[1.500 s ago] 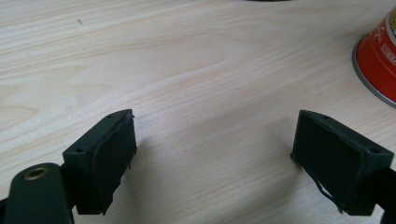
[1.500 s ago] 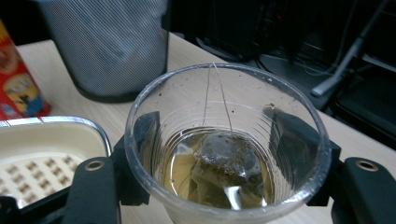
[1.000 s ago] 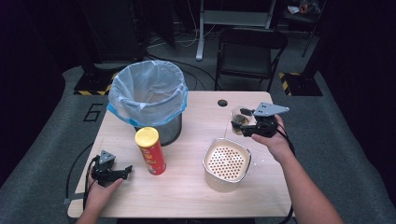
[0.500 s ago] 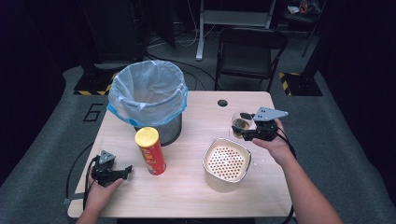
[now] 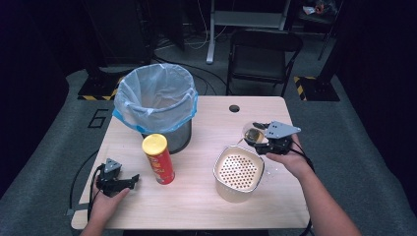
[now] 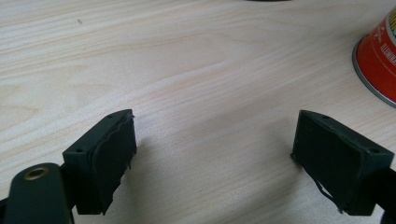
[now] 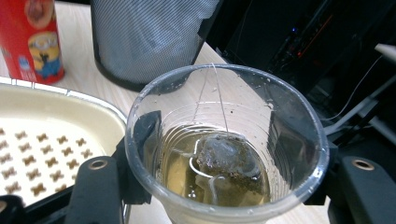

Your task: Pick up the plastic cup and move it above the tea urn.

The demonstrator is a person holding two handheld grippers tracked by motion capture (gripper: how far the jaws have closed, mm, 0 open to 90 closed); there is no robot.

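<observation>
- Two grippers are at work over a light wooden table (image 5: 196,206), one near each side edge.
- The right gripper (image 5: 260,139) has its jaws closed round a clear plastic cup (image 7: 224,144), one jaw on each side of the wall; the cup stands upright in the grip.
- Pale tea fills the lower part of the cup, with a tea bag (image 7: 226,161) sunk in it and its string running up to the rim.
- Just left of and nearer than the cup sits a cream perforated strainer basket (image 5: 239,172); the cup is just beside its far right corner, seemingly above rim height.
- Judged from this, a pour would tip the cup leftward toward the basket, and the right hand is plainly the nearer one.
- The left gripper (image 6: 212,158) rests low by the near left edge, jaws spread wide and holding nothing.
- A red crisp tube (image 5: 158,158) stands upright just right of the left gripper, and a lined mesh waste bin (image 5: 155,105) stands beyond it.
</observation>
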